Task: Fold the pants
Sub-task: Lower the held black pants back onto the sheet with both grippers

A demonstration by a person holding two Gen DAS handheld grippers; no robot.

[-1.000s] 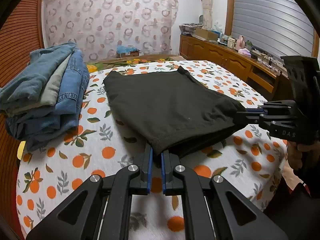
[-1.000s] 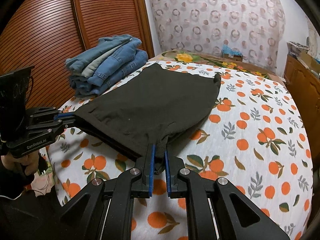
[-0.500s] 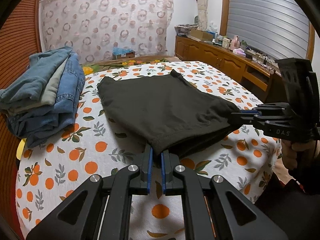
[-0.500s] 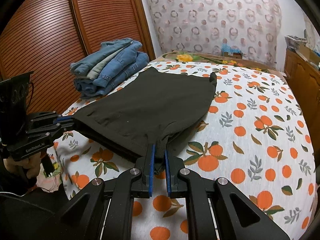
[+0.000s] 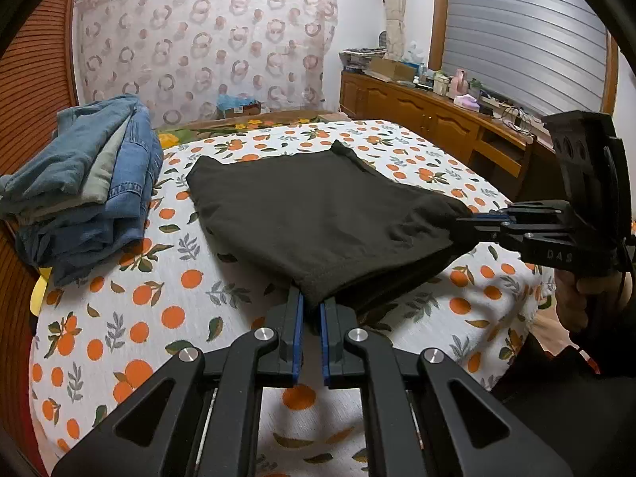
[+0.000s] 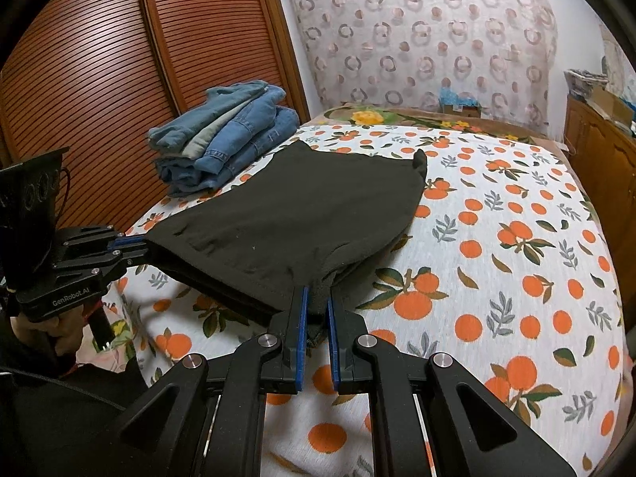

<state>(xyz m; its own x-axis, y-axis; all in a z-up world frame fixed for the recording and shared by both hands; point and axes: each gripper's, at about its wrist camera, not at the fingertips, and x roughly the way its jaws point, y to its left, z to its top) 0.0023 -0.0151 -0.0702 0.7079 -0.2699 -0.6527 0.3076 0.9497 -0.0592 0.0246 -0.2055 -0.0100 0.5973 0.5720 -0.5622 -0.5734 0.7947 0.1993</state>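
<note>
Orange-print bed (image 5: 190, 298) underneath, and both grippers, left (image 5: 311, 310) and right (image 6: 317, 308), stay clamped on the black pants' (image 5: 318, 214) near corners, dragging them back toward the bed edge, ready to fold.

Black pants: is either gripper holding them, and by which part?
Both. The left gripper and right gripper each pinch a near corner of the black pants.

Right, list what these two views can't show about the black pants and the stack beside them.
- Black fabric pants: underside and lower layers, both views, covered by the top layer.
- Gripped corners: left gripper, right gripper, pinched between the shut jaws.
- Folded blue denim stack: item count, both views, folds overlap.
- Orange-print bedsheet: near edge, blocked by gripper bodies.
</note>
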